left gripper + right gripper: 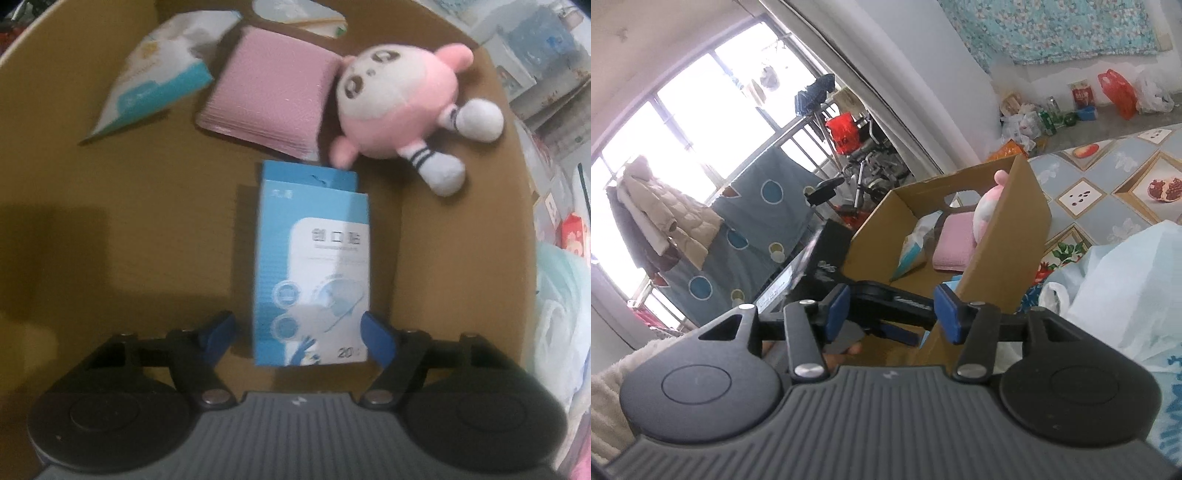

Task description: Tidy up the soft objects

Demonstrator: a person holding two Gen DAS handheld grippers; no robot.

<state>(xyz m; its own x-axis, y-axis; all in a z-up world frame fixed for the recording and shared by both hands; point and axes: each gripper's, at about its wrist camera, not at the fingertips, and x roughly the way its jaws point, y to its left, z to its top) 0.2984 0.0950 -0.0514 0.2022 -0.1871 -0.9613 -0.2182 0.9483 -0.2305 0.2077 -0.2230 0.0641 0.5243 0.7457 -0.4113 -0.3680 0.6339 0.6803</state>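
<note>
The left gripper [299,332] is straddling a blue box [312,266] inside the cardboard box [110,221], fingers spread; the right gripper [892,308] is hovering outside it, fingers open and empty

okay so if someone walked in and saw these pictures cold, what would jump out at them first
Probably the pink and white plush toy lying at the far right inside the cardboard box, touching a pink folded cloth. Next, the blue carton lying flat in the middle, its near end between the open fingers of the left tool. The right tool hangs open outside the box.
</note>
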